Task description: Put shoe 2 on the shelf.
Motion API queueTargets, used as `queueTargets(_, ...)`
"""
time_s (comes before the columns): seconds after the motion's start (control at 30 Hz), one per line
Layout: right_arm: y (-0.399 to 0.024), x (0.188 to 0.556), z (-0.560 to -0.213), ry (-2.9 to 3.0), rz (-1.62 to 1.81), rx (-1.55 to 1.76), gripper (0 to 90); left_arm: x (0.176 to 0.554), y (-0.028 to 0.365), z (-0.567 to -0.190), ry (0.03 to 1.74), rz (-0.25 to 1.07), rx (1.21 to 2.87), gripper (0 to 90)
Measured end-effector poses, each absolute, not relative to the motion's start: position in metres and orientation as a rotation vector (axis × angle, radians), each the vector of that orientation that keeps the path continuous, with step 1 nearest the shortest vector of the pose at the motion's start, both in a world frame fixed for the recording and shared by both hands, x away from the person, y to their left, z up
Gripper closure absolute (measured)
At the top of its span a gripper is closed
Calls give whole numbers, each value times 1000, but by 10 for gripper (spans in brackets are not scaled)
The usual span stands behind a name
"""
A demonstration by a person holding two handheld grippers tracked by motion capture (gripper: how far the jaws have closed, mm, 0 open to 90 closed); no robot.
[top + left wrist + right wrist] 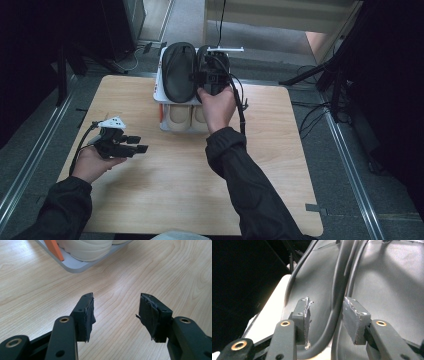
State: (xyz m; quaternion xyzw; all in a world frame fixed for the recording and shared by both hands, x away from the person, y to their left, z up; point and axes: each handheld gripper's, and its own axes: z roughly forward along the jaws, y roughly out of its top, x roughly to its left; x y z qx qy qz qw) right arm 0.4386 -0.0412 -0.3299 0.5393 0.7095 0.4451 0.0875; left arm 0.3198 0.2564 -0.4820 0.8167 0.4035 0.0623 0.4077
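rack (162, 107) – far table (175, 190) edge | dark shoes (179, 72) above pale shoes (184, 117)

Left gripper (115, 312) agape over wooden table (37, 290), cream shoe (87, 250) on tray (75, 265)

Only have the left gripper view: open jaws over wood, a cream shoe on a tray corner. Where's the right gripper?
Observer: High view: the right gripper is at the top shelf of the white rack, on two black shoes.
Operator: Clamped?
Observer: No. Right gripper view: the shoes' adjoining rims run between its open jaws, and the pads don't look to be pressing.
Operator: Is my left one near the rack?
Observer: The left gripper hangs over the table, left of the rack and apart from it.
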Motion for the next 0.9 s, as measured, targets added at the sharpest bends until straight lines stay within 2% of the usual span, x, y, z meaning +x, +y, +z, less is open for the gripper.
queueTargets(0.4,-51,399,-338,2208,1388,1509,587,321,257,-483,1026,151,2065,457)
queueTargets(0.9,-65,358,-377,2340,1440,1392,571,321,257,-484,1038,148,2064,446)
